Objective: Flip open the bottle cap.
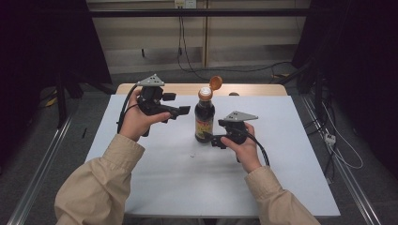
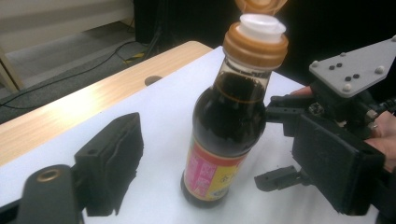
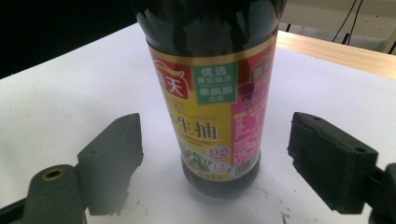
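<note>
A dark soy sauce bottle (image 1: 204, 117) with a yellow and red label stands upright mid-table. Its orange flip cap (image 1: 215, 83) is tipped back off the white spout (image 2: 261, 25). My left gripper (image 1: 177, 104) is held just left of the bottle's upper half, level and pointing at it, jaws open with nothing between them. In the left gripper view the bottle (image 2: 229, 121) stands beyond the two pads (image 2: 114, 158). My right gripper (image 1: 212, 139) is low at the bottle's base. In the right gripper view the bottle (image 3: 210, 93) stands between its open jaws, with a gap on each side.
A white sheet (image 1: 164, 178) covers the table, leaving a wooden strip (image 1: 178, 88) along the far edge. Cables run over the floor behind it. Metal rails (image 1: 42, 164) flank both sides. Small specks lie on the sheet near the bottle.
</note>
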`<state>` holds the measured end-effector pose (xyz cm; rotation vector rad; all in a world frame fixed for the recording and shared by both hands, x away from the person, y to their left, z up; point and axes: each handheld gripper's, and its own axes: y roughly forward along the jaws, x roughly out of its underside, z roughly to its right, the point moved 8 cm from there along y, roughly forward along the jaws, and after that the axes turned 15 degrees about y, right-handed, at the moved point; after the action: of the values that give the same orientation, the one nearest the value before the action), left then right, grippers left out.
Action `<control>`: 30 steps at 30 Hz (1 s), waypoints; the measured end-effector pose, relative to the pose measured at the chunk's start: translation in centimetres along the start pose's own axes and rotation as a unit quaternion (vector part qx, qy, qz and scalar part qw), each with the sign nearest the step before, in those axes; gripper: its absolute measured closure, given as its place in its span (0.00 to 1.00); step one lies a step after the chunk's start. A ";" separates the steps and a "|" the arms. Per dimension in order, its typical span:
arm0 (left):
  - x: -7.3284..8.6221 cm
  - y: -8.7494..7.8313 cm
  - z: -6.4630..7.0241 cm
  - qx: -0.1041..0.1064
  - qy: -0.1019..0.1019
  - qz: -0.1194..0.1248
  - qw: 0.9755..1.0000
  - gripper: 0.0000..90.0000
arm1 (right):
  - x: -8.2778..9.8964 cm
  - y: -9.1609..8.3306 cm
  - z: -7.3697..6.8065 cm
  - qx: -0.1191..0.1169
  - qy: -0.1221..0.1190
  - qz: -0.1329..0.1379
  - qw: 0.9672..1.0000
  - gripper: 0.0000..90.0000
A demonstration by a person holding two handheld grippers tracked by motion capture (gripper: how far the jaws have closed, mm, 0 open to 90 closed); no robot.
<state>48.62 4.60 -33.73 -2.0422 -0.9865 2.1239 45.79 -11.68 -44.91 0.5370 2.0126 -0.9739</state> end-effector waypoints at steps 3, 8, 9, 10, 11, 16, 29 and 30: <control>0.4 0.0 0.1 0.000 -0.005 0.002 1.000 0.15 | 0.1 -0.1 0.1 0.000 0.001 0.001 1.000 0.20; 1.3 -0.1 0.0 0.002 -0.015 -0.001 1.000 0.12 | 0.1 -0.4 0.0 0.004 -0.015 -0.002 1.000 0.20; 1.5 -0.1 0.0 0.002 -0.015 -0.003 1.000 0.12 | 0.2 -0.4 0.0 0.005 -0.019 -0.004 1.000 0.20; 1.6 -0.2 0.1 0.000 -0.016 -0.002 1.000 0.12 | 0.2 -0.4 -0.1 0.003 -0.021 -0.005 1.000 0.20; 1.7 -0.1 0.1 0.001 -0.016 0.000 1.000 0.12 | 0.3 -0.5 -0.2 0.001 -0.020 -0.006 1.000 0.20; 2.4 -0.5 0.3 0.000 -0.012 0.001 1.000 0.10 | 0.2 -0.7 -0.5 -0.006 -0.020 -0.006 1.000 0.20; 4.5 -1.4 0.8 0.004 -0.013 0.003 1.000 0.08 | 0.8 -1.9 -0.7 -0.019 -0.009 -0.006 1.000 0.20; 4.7 -1.4 0.8 0.005 -0.013 0.003 1.000 0.07 | 0.8 -2.0 -0.7 -0.020 -0.013 -0.006 1.000 0.20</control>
<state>46.64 7.47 -37.35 -2.0215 -0.9713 2.1598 43.64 -12.35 -44.46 0.4887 2.0104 -0.9425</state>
